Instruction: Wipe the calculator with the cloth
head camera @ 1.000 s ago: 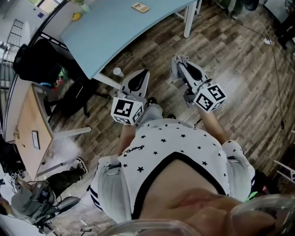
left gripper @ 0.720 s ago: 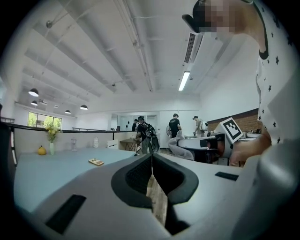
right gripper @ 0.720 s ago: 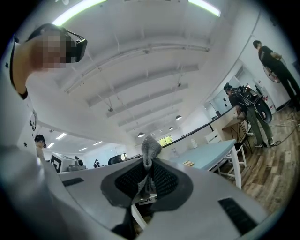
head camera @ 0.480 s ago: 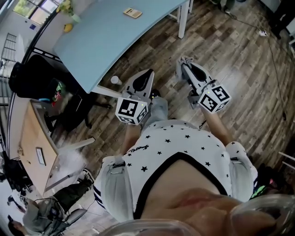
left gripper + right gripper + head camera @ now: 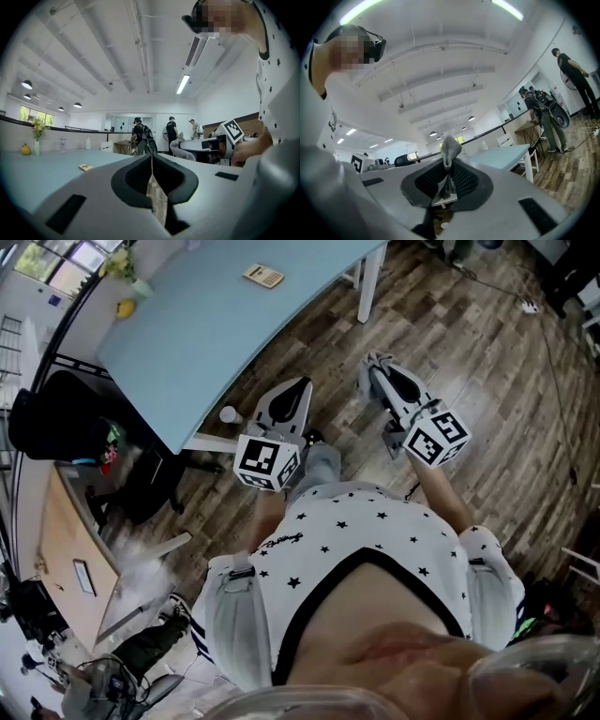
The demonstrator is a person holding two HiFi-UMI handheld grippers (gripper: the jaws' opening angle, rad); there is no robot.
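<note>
Your right gripper (image 5: 449, 161) stays clamped on the cloth (image 5: 450, 149); your left gripper (image 5: 151, 158) is closed and empty. The table (image 5: 187, 343) has slid further into view, with the calculator (image 5: 263, 276) well in from its near edge. Wiping hasn't begun.

No words, numbers or brand names can be read. The left gripper (image 5: 302, 385) and the right gripper (image 5: 375, 362) each carry a cube with black-and-white square code patterns, not letters. Print on the shirt (image 5: 273, 542) and on the calculator (image 5: 263, 276) is too small to read.
</note>
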